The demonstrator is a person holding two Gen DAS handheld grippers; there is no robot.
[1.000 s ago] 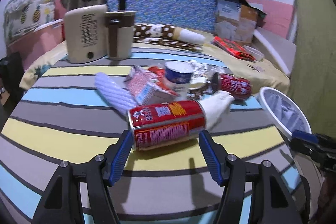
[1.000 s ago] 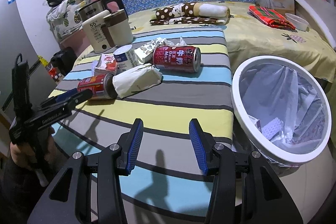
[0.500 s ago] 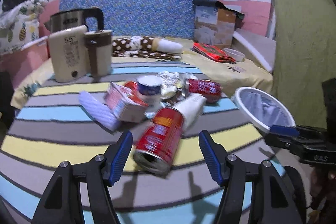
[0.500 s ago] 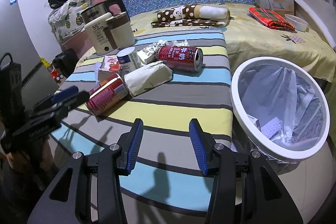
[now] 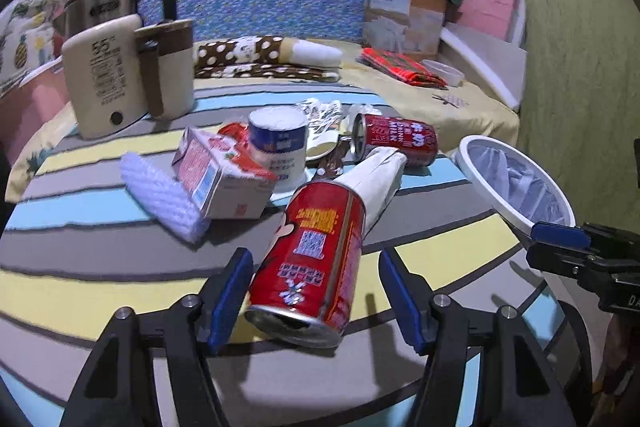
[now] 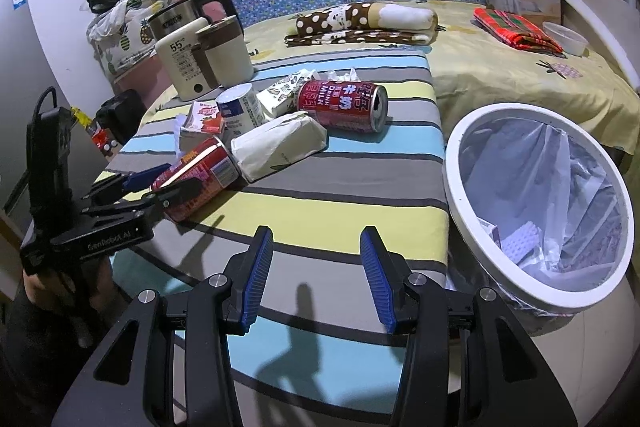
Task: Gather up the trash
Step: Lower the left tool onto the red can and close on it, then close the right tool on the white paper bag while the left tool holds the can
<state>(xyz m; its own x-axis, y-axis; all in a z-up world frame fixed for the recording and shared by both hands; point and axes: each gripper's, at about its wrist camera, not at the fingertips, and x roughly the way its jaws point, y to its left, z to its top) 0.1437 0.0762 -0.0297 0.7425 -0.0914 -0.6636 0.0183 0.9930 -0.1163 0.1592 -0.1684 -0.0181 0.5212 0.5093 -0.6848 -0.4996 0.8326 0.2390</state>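
I've got my left tool (image 5: 316, 291) straddling a red can (image 5: 316, 259) lying on its side on the striped counter (image 5: 80, 287), its open end towards me. The jaws have just been closing in, with the can between them, but there's a gap on the right side, so it's not gripped yet. The can's label is red with yellow print and a small white code patch; the characters are too small to read.

Further back, a second red can (image 6: 344, 105) lies sideways, and this one I can read: "DRINK MILK" beside large white characters. Just beside it are a cream paper-wrapped packet (image 6: 280, 143), a round blue-and-white tub (image 5: 278, 143), a small red-and-white carton (image 5: 218, 179) and a knitted white cloth (image 5: 160, 195).

The beige appliance (image 5: 104, 75) at the back is marked "55".

My right tool (image 6: 316, 279) hangs unclenched over the counter, nothing between its ribbed blue pads. To its right, the round white bin (image 6: 460, 195), lined with thin clear plastic, holds a few scraps.
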